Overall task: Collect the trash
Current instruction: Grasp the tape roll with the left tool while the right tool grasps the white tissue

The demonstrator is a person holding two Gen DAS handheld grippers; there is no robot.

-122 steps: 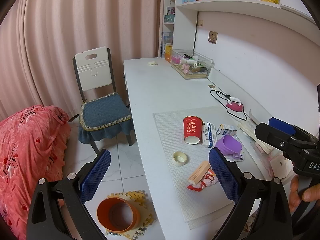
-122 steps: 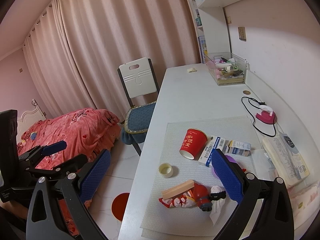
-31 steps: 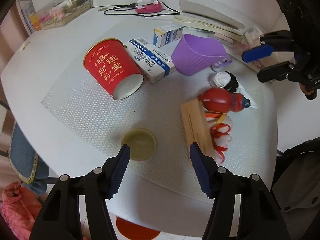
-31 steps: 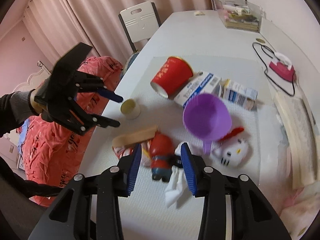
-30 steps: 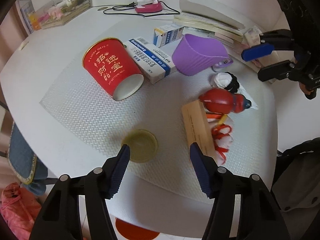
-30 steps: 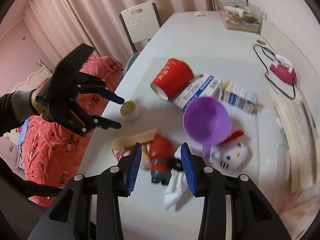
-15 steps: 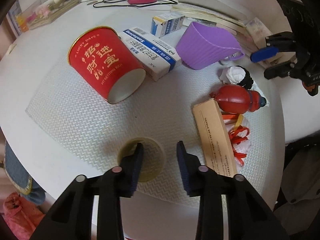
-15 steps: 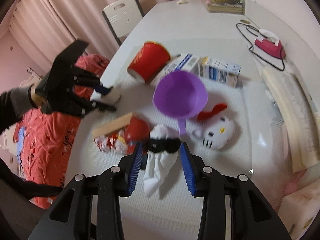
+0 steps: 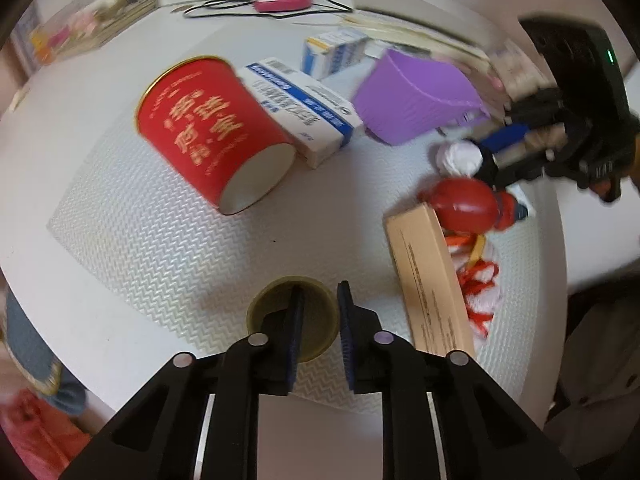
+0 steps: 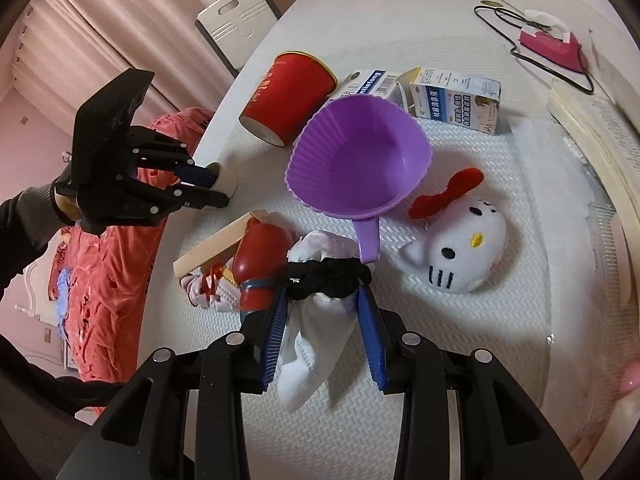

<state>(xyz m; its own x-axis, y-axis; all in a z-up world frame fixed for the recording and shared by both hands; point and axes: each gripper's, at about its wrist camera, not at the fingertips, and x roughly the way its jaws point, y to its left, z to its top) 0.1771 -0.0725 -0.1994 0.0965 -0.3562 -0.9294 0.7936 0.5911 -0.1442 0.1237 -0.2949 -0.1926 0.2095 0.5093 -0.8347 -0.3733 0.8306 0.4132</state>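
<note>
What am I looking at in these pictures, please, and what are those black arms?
No robot: a person holds a two-finger claw in each hand, and a fisheye camera on each looks along its fingers. One picture is from the left claw, the other from the right claw. On the white mat lie a red paper cup, a purple cup and a plush cat. The left claw's jaws have just been closing astride a tape roll's wall; whether they pinch it is unclear. The right claw's jaws, also just closing, press on a white tissue.
</note>
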